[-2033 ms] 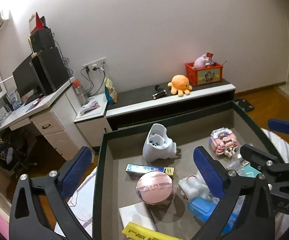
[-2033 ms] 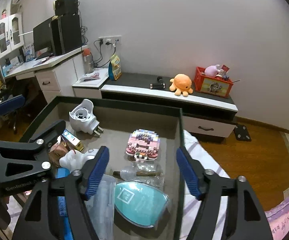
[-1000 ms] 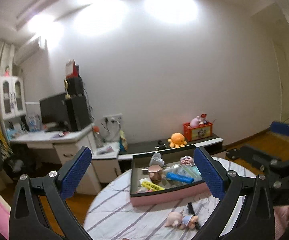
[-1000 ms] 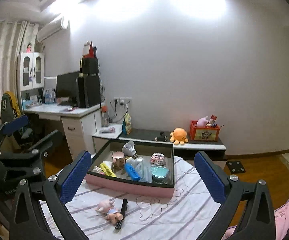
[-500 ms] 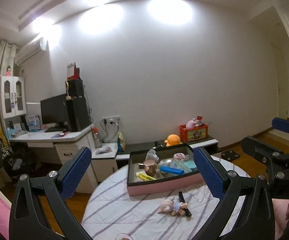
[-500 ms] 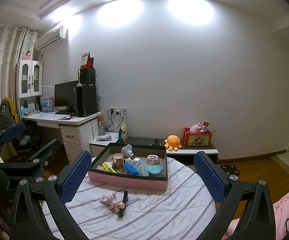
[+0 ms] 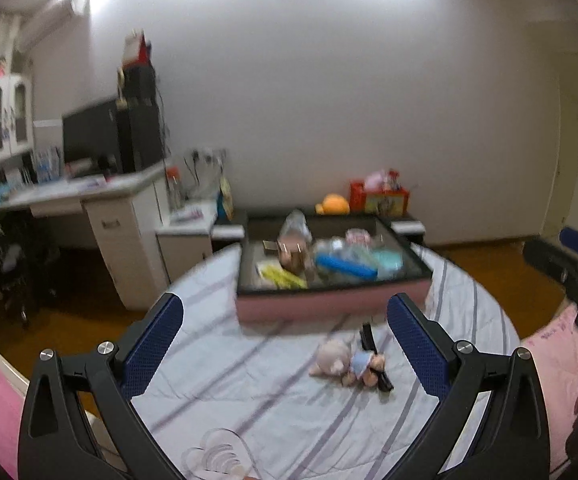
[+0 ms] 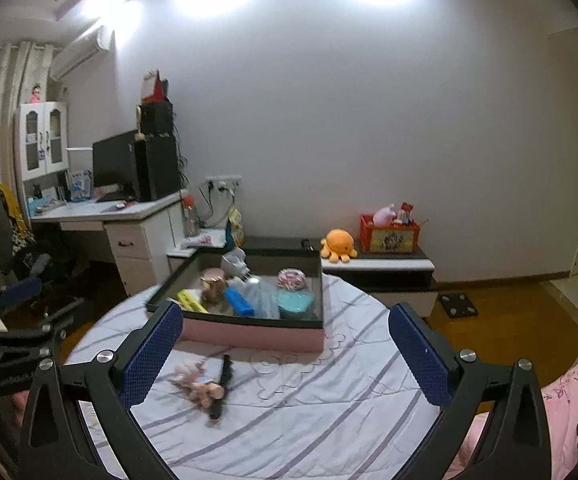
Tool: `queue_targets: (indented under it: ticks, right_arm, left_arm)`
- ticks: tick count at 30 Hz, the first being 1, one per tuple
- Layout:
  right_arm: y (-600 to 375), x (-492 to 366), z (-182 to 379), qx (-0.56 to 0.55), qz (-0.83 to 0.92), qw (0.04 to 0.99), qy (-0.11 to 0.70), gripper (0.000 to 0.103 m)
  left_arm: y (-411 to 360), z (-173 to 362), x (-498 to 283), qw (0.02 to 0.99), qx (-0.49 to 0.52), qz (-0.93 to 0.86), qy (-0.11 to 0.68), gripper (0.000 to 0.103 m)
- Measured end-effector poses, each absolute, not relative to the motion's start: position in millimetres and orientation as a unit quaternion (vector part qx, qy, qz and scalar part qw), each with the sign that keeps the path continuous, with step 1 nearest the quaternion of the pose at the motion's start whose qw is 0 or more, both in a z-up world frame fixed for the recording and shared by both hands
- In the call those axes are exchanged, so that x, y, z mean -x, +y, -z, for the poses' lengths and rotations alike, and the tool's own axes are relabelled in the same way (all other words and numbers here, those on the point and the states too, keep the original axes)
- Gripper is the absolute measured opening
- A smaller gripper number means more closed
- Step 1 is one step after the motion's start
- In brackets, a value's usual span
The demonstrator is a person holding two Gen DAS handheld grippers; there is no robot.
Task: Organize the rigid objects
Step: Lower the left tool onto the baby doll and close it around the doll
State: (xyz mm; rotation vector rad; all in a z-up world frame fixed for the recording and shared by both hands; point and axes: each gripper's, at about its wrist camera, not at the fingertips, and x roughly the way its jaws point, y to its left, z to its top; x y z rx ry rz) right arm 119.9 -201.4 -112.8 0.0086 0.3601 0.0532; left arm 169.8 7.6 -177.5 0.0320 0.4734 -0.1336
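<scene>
A pink box with a dark rim (image 7: 329,308) (image 8: 249,330) stands on the round table and holds several objects: a blue bar (image 7: 345,268) (image 8: 239,300), a yellow pack (image 7: 281,276), a teal case (image 8: 293,302) and a copper tin (image 8: 213,280). A small plush doll (image 7: 345,364) (image 8: 197,380) and a black stick (image 7: 373,352) (image 8: 221,384) lie on the cloth in front of the box. My left gripper (image 7: 285,344) is open and empty, above the table. My right gripper (image 8: 285,356) is open and empty, also back from the box.
The round table has a striped white cloth (image 8: 329,400). A white desk (image 8: 129,232) with a monitor stands at the left. A low cabinet (image 8: 377,268) carries an orange plush and a red box. Wooden floor (image 8: 509,312) lies at the right.
Both grippers have pulled far back from inside the box to a wide view, then dipped down and forward toward the table. The left view is blurred from motion. Both stay open.
</scene>
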Motion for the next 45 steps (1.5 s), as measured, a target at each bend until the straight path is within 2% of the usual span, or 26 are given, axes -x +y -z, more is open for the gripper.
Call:
queue_targets:
  ticks: [11, 15, 21, 27, 36, 40, 44, 45]
  right_arm:
    - [-237.2, -194.7, 159.7, -0.020, -0.012, 0.967, 0.253, 0.103]
    - [-245.9, -217.0, 170.5, -0.023, -0.013, 0.963, 0.269, 0.103]
    - [-252.8, -265.6, 182.0, -0.033, -0.030, 0.949, 0.311, 0.103]
    - [-253.8, -307.4, 195.9, -0.037, -0.037, 0.934, 0.354, 0.103]
    - [-256.6, -325.7, 203.0, -0.047, -0.042, 0.924, 0.377, 0.103]
    - [-260.4, -337.0, 208.1, -0.052, -0.037, 0.918, 0.392, 0.103]
    - [-262.3, -347.7, 215.5, -0.046, -0.029, 0.909, 0.413, 0.097]
    - [-262.6, -350.4, 218.4, -0.045, -0.031, 0.906, 0.420, 0.083]
  left_arm:
    - [-43.3, 269.4, -237.2, 0.918, -0.059, 0.125, 0.371, 0.103]
    - [-41.0, 282.2, -254.7, 0.906, -0.030, 0.145, 0.396, 0.103]
    - [-36.5, 287.0, -265.5, 0.901, 0.001, 0.176, 0.397, 0.101]
    - [-31.7, 280.1, -264.8, 0.904, -0.008, 0.179, 0.387, 0.084]
    - [7.3, 284.3, -272.2, 0.905, 0.014, 0.150, 0.397, 0.083]
    - [23.0, 286.5, -280.5, 0.907, 0.019, 0.119, 0.403, 0.087]
    - [14.1, 290.3, -286.2, 0.905, 0.005, 0.107, 0.411, 0.091]
    - [10.7, 291.7, -287.9, 0.904, -0.001, 0.104, 0.414, 0.091]
